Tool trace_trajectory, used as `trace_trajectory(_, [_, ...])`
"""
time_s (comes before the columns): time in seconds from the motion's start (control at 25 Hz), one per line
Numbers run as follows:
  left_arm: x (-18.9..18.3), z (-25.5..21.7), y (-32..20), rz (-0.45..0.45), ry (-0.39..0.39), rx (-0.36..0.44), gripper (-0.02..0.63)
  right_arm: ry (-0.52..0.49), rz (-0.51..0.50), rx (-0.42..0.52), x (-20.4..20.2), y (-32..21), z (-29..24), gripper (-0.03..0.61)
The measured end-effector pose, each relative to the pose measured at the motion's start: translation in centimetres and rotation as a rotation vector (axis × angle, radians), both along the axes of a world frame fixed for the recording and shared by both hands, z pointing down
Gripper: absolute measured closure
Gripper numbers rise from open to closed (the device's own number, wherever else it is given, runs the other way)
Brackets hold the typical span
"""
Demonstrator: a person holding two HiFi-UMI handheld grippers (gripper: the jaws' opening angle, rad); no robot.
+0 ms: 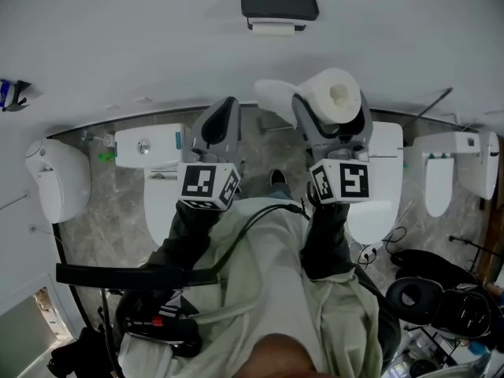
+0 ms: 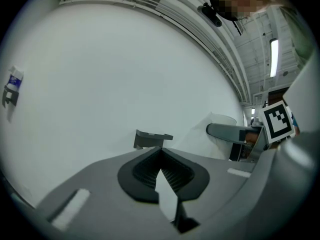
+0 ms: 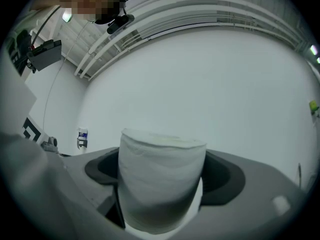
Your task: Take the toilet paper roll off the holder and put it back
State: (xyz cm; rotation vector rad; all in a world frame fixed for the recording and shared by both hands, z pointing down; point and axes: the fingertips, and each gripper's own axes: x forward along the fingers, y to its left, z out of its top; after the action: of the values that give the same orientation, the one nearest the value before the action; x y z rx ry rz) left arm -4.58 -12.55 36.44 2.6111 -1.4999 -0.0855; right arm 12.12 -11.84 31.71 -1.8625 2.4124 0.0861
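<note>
The white toilet paper roll [image 1: 337, 94] is off the wall, and my right gripper [image 1: 331, 110] is shut on it, holding it upright in front of the wall. In the right gripper view the roll [image 3: 162, 179] fills the space between the jaws. A loose tail of paper [image 1: 274, 98] hangs out to its left. The dark holder [image 1: 279, 5] is fixed to the white wall above, with a white strip [image 1: 273, 28] under it. My left gripper [image 1: 224, 110] is shut and empty, left of the roll. In the left gripper view the holder [image 2: 152, 138] is straight ahead.
Below the wall stand white toilets [image 1: 165, 150] [image 1: 387, 164] [image 1: 449, 168] on a grey marbled floor. A white fixture [image 1: 55, 178] sits at the left and a small blue-labelled item [image 1: 11, 93] is on the wall. Black gear [image 1: 441, 302] lies at the lower right.
</note>
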Motion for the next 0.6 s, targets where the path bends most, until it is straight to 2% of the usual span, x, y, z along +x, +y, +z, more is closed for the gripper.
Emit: trace_trajectory(0.6, [-0.56, 0.28, 0.37, 0.01, -0.019, -0.004, 0.607, -0.004, 0.0, -0.004, -0.79, 0.2, 0.18, 0.113])
